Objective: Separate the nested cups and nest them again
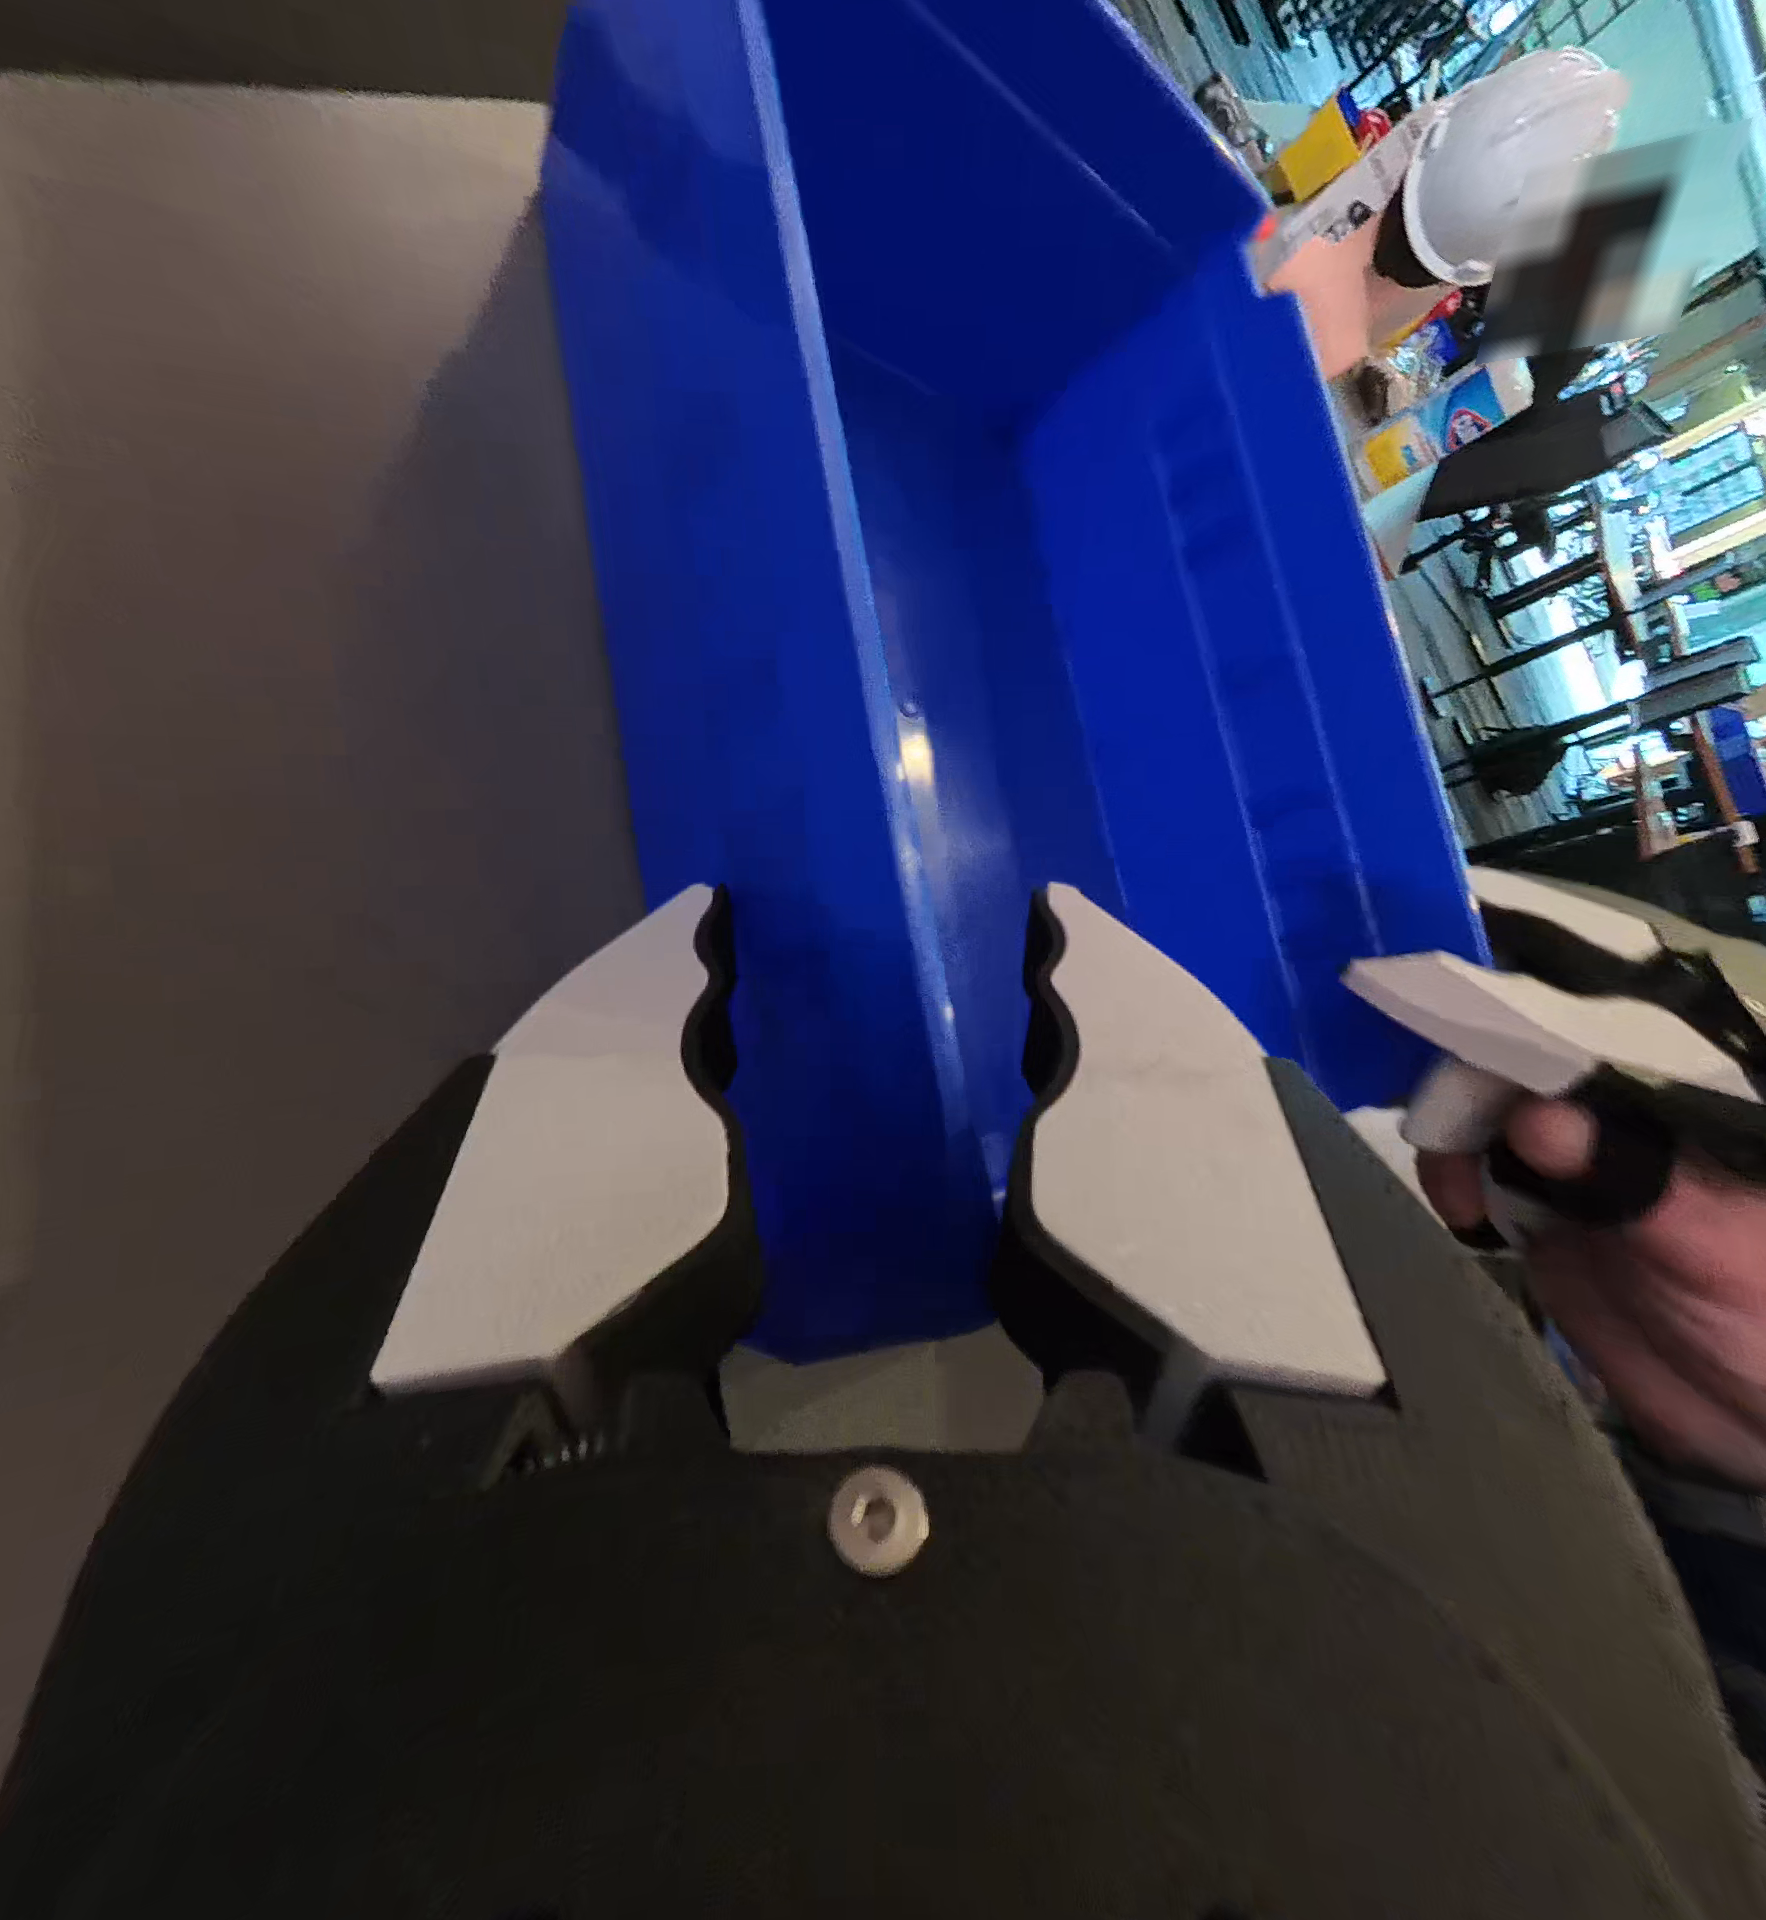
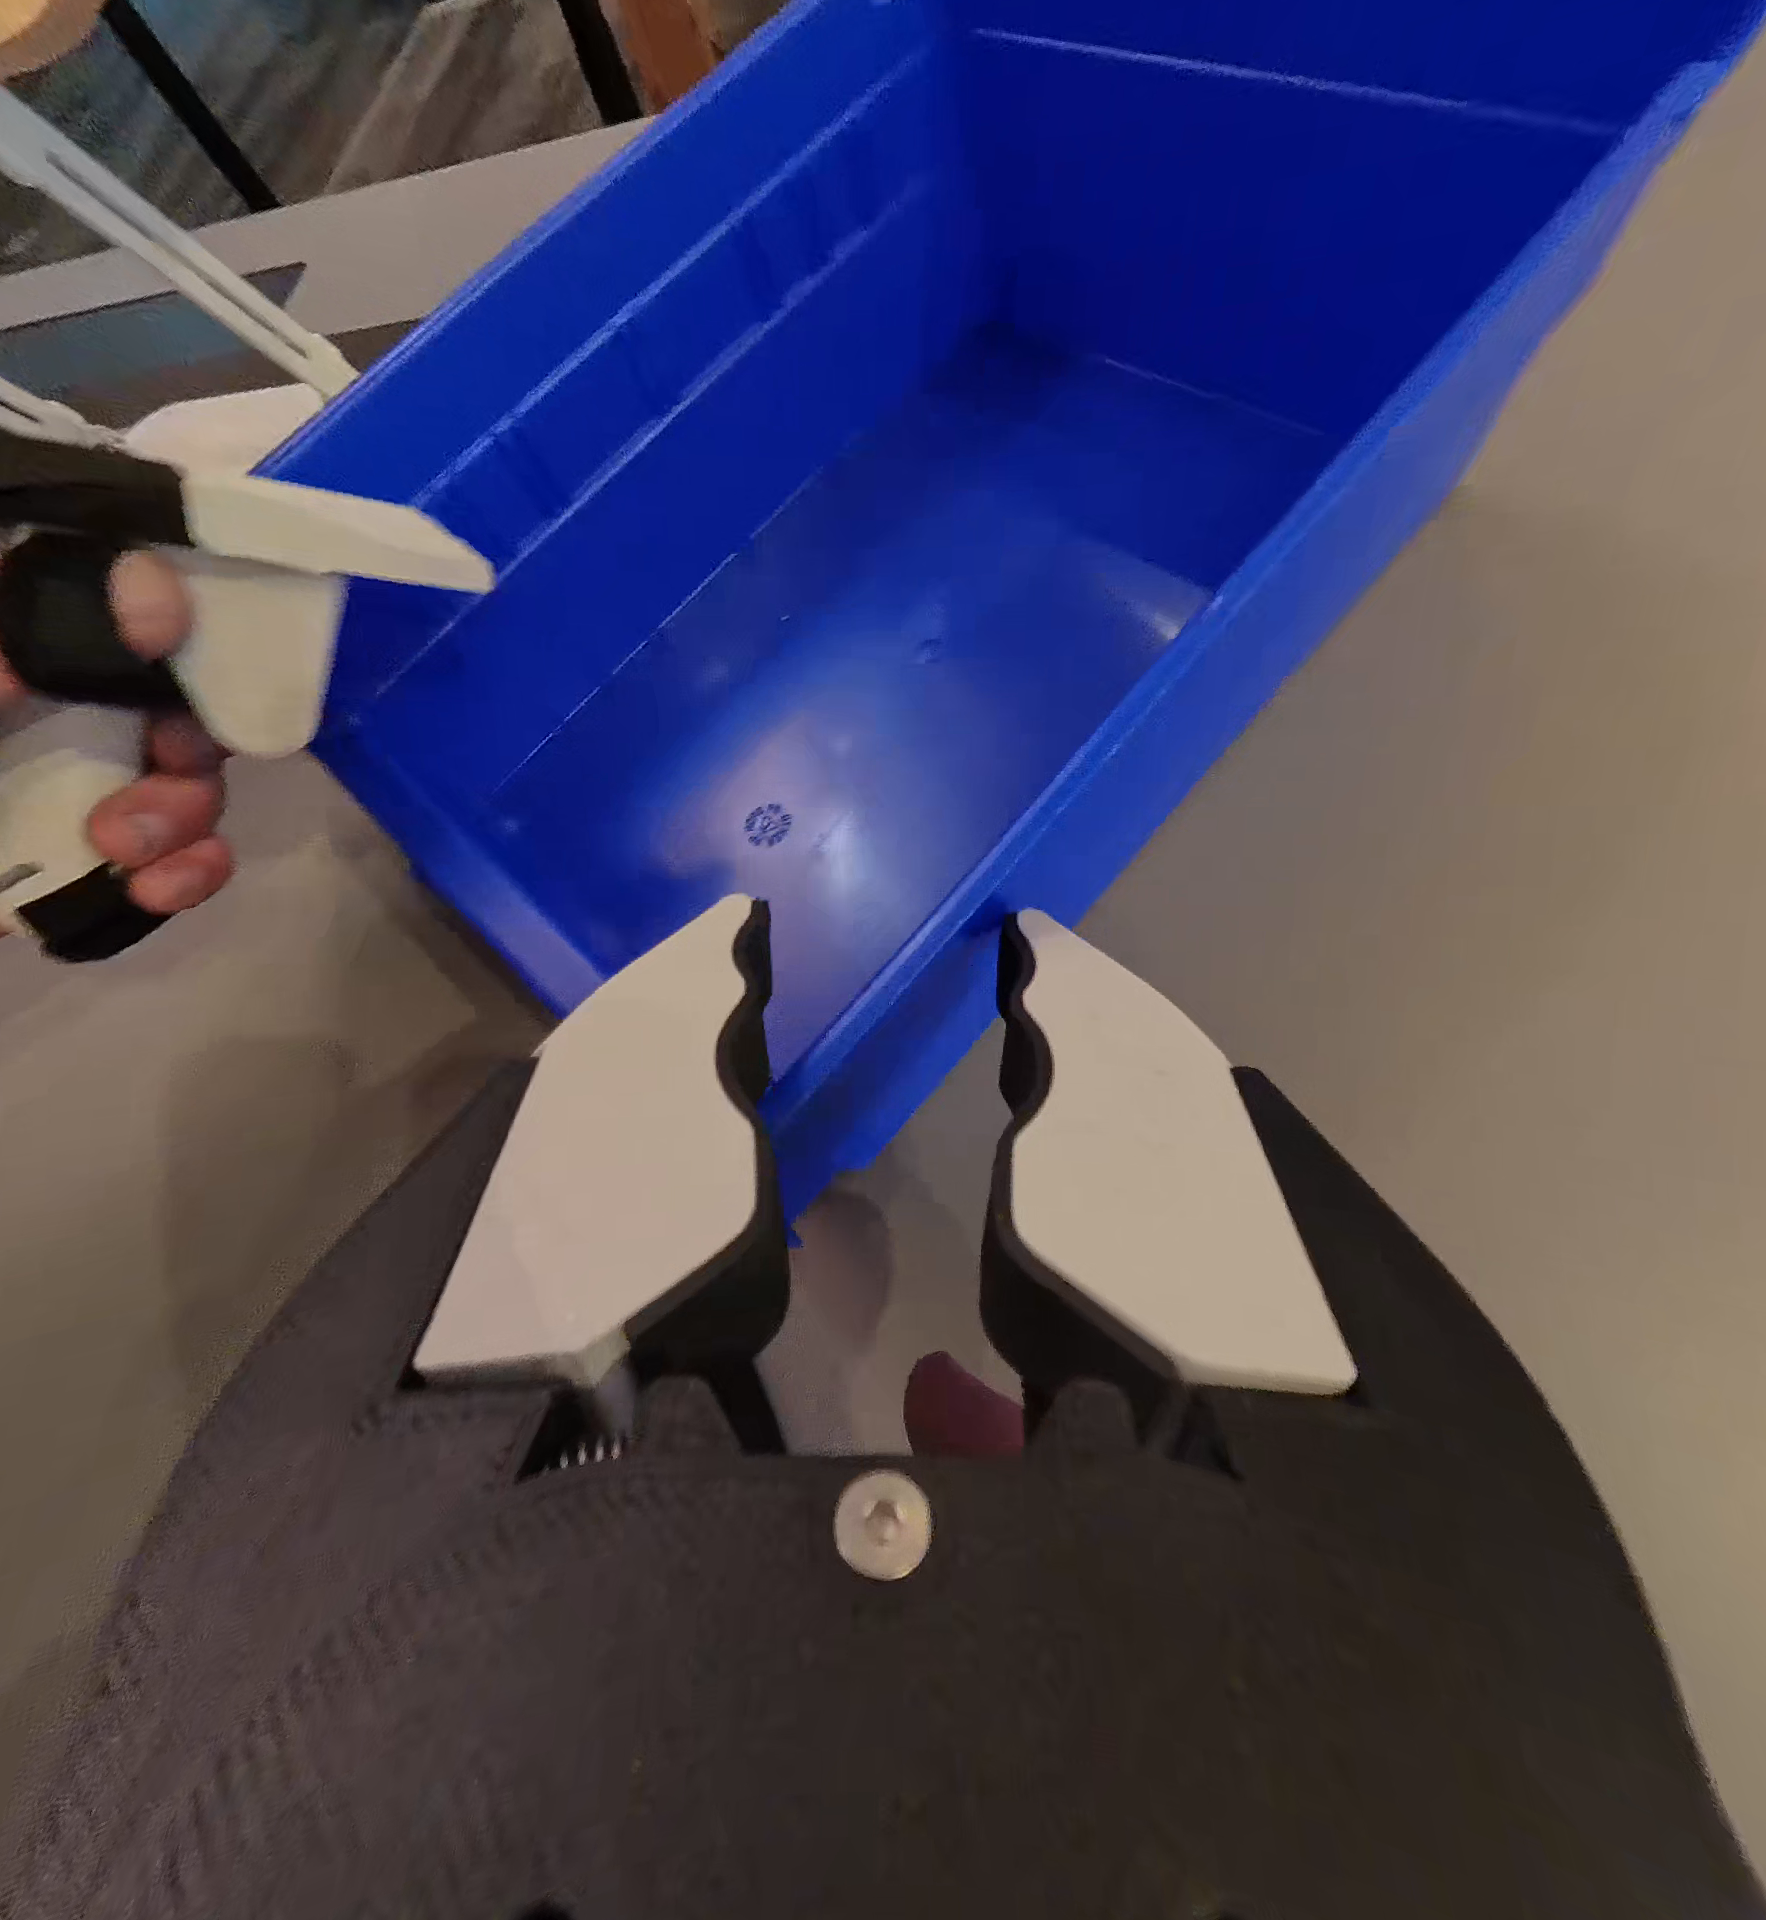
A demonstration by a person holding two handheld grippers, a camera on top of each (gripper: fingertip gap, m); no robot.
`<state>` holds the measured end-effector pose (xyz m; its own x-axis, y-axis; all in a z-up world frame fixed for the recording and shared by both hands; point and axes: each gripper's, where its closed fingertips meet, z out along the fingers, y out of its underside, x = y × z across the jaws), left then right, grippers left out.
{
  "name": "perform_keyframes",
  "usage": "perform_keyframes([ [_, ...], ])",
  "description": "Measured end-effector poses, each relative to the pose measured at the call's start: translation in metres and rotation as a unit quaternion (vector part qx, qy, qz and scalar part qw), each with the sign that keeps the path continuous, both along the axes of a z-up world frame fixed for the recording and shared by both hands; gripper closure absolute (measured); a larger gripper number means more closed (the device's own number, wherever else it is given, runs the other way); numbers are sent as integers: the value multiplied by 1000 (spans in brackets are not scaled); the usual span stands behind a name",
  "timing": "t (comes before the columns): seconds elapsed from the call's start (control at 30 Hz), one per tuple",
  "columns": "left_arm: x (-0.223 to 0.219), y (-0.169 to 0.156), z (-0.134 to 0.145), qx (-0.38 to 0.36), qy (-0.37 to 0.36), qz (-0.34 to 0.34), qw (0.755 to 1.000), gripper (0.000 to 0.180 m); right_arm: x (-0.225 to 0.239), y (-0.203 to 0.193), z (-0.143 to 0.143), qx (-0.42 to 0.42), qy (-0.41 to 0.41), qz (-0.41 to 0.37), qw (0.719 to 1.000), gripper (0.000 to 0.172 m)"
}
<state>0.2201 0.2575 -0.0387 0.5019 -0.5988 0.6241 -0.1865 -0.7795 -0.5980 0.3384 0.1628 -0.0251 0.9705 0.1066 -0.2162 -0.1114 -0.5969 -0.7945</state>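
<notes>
I see both grippers [image 1: 879,997] [image 2: 884,997] standing partly open astride opposite walls of the blue bin [image 2: 962,582], which runs lengthwise toward the frame's top.

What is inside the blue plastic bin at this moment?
Nothing is visible inside the blue plastic bin: its glossy floor is bare apart from a small moulded mark. The near corner is covered by a finger of the right hand-held gripper, so it cannot be checked.
</notes>
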Motion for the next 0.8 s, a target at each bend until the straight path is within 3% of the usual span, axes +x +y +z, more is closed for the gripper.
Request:
perform_keyframes([
  [0.13,3,-23,1,-29,-9,-13,999,127,24,6,-2,-11,-29,-4,1000,134],
  [0.4,24,-54,4,-55,-5,-55,997,120,72,25,-8,-36,-83,-11,996,159],
  [0.6,48,-64,8,-96,-26,-81,992,116,105,42,-9,-41,-100,-19,994,166],
  [0.8,67,-53,8,-112,-35,-88,989,120,125,66,-9,-45,-87,-15,995,166],
])
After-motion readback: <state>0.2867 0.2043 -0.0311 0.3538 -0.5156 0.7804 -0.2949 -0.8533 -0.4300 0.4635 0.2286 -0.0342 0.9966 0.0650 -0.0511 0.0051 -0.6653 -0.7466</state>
